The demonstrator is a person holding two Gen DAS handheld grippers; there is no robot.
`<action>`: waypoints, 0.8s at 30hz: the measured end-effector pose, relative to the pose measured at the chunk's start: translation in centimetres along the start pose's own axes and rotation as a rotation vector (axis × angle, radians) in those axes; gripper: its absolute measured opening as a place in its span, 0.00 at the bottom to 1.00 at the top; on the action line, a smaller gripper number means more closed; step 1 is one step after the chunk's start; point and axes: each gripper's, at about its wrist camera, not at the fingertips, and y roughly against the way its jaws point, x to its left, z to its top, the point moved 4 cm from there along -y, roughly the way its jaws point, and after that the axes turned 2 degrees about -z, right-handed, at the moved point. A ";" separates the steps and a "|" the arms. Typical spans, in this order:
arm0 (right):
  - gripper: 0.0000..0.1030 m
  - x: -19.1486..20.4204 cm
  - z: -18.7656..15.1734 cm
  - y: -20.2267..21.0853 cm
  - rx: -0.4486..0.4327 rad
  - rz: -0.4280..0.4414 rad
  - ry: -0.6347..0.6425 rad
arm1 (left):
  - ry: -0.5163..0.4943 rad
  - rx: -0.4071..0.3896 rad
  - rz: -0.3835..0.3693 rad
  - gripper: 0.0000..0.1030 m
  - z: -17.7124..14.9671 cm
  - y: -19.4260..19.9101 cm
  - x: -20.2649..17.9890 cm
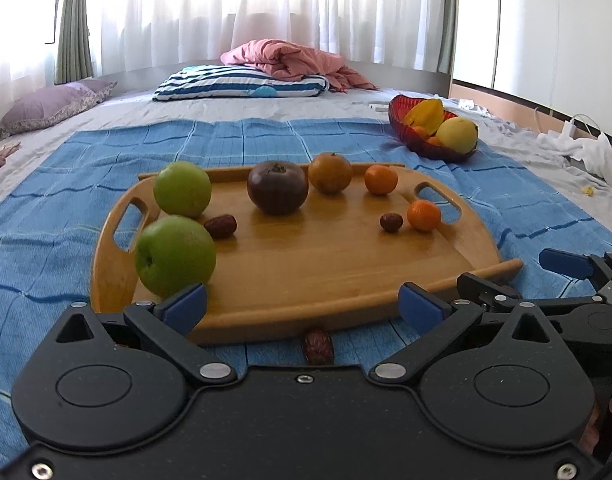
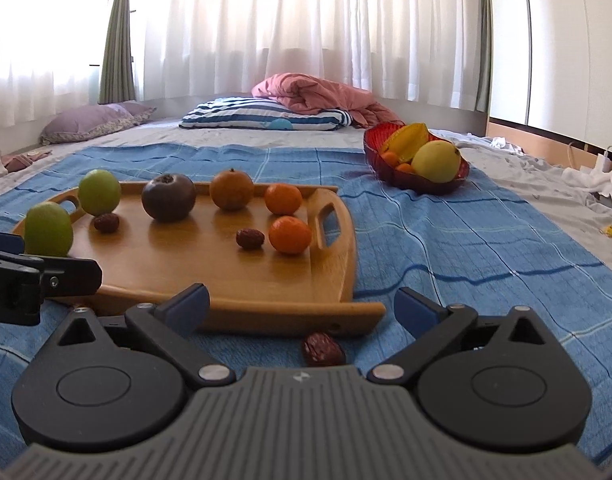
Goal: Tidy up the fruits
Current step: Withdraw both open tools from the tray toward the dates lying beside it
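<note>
A wooden tray (image 1: 326, 264) lies on a blue cloth. On it are two green apples (image 1: 176, 256) at its left, a dark purple fruit (image 1: 277, 187), a brown-orange fruit (image 1: 330, 172), two tangerines (image 1: 424, 215) and two dates (image 1: 220, 226). Another date (image 1: 317, 346) lies on the cloth just in front of the tray's near edge. My left gripper (image 1: 303, 306) is open, low over that near edge, with nothing between its fingers. My right gripper (image 2: 303, 307) is open over the tray's near right corner (image 2: 366, 312); the loose date (image 2: 323, 349) lies just below it.
A red bowl (image 2: 406, 182) holding a star fruit, a yellow fruit and small oranges stands at the far right on the blue cloth (image 2: 466, 260). Pillows and a pink quilt (image 2: 318, 94) lie behind on the bed. White cloths and cables sit at the right edge.
</note>
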 end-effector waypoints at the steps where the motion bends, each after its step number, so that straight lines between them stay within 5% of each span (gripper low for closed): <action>1: 1.00 0.0 -0.2 0.0 0.002 -0.003 0.001 | 0.005 0.002 -0.001 0.99 -0.2 0.0 0.0; 24: 1.00 0.3 -2.1 0.3 -0.026 -0.075 0.027 | 0.054 0.026 0.024 0.98 -3.0 -2.0 -0.2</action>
